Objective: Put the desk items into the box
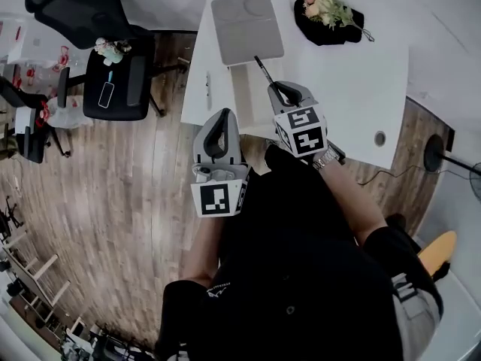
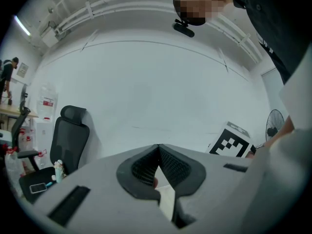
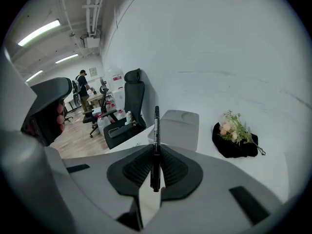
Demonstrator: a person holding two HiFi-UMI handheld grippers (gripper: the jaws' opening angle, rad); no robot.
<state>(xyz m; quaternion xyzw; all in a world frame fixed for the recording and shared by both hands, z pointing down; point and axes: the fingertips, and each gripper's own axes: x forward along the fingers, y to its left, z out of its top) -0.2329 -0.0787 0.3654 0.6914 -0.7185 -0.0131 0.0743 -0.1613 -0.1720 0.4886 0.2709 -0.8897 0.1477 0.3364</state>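
My right gripper (image 1: 277,90) is shut on a black pen (image 1: 263,70) that sticks out forward over the white desk (image 1: 353,89). In the right gripper view the pen (image 3: 156,130) stands upright between the jaws of the right gripper (image 3: 155,152), pointing toward a grey box (image 3: 179,128). That box (image 1: 246,27) lies at the desk's far left part, a little beyond the pen tip. My left gripper (image 1: 220,120) hovers off the desk's near left edge. Seen from its own camera, the left gripper (image 2: 159,148) has its jaws together with nothing between them, facing a bare wall.
A black pot of flowers (image 1: 328,15) sits at the back of the desk, right of the box. A thin small item (image 1: 208,81) lies by the desk's left edge. A black office chair (image 1: 113,74) stands on the wooden floor to the left.
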